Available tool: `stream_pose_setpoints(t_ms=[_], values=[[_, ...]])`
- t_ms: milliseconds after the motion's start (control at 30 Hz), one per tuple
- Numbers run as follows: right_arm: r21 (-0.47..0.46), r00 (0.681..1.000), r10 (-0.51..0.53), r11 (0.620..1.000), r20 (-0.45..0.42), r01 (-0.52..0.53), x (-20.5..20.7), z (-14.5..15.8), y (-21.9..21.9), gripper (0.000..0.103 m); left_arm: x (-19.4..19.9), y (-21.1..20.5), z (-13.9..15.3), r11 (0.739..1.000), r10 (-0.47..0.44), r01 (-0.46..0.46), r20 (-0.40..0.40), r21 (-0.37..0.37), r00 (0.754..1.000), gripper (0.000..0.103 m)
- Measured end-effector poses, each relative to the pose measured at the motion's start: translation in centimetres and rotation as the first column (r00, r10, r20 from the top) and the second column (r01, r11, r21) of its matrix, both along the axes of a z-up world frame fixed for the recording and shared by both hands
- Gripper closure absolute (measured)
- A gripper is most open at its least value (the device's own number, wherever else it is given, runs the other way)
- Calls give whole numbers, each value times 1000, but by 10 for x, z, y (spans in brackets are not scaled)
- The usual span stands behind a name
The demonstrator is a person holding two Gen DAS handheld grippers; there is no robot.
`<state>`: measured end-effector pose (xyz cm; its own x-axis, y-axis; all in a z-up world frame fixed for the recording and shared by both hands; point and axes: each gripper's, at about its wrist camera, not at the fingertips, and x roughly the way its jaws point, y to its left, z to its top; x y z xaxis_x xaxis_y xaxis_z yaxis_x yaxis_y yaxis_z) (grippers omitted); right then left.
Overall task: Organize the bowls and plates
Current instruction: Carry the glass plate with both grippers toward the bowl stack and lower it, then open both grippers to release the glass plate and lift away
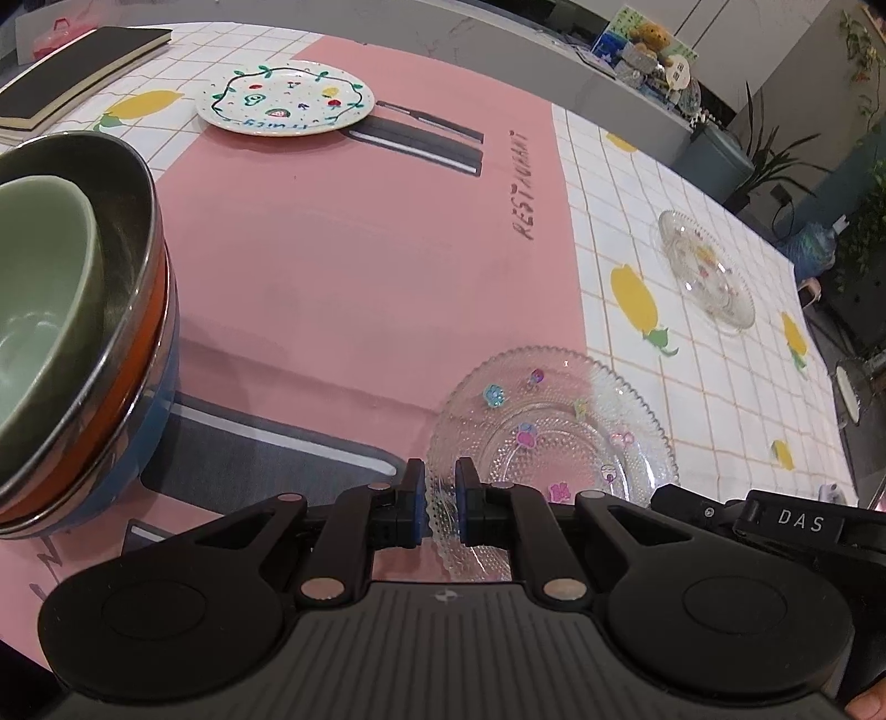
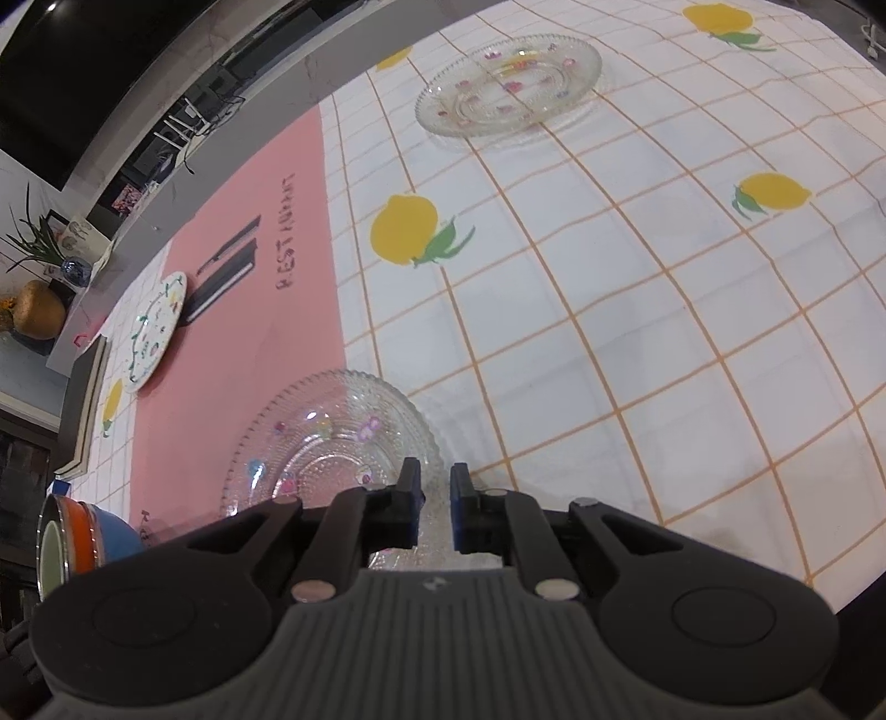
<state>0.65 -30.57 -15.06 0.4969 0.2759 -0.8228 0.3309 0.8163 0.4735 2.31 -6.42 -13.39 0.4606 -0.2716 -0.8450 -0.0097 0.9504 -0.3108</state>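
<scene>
A clear beaded glass plate (image 1: 554, 426) with coloured stickers lies on the pink mat; it also shows in the right wrist view (image 2: 332, 437). My left gripper (image 1: 440, 507) is shut on its near-left rim. My right gripper (image 2: 437, 509) is shut on its near-right rim; that gripper shows at lower right in the left wrist view (image 1: 775, 520). A second glass plate (image 1: 706, 271) (image 2: 509, 91) lies far right. A white painted plate (image 1: 285, 99) (image 2: 155, 332) lies at the back. Stacked bowls (image 1: 72, 332) (image 2: 72, 537), green inside steel, orange and blue, stand at left.
A black notebook (image 1: 72, 72) lies at the back left corner. The tablecloth (image 2: 637, 277) is a white grid with lemons. Plants and clutter (image 1: 653, 50) sit on a counter beyond the table's far edge.
</scene>
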Motion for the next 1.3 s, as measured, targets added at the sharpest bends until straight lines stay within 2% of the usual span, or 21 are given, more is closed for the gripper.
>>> stream_pose_setpoints(t_ms=[500,967,1067,1200,1300], values=[[-26,1000,20,999,0,-20,1,3,2,93,-3,-3,3,999,-20,20,-14,31,1000,90],[-43,1000,17,999,7,-17,3,4,4,93,0,1,2,1000,-8,8,-23,2,1000,90],[-46,1000,17,999,8,-17,3,6,5,89,-1,1,5,1000,-2,2,-6,6,1000,89],[-82,999,28,996,22,-27,4,13,8,74,-2,0,12,1000,-8,7,29,25,1000,77],[-109,998,37,994,42,-32,2,19,10,72,-3,-2,16,999,-16,14,48,38,999,75]])
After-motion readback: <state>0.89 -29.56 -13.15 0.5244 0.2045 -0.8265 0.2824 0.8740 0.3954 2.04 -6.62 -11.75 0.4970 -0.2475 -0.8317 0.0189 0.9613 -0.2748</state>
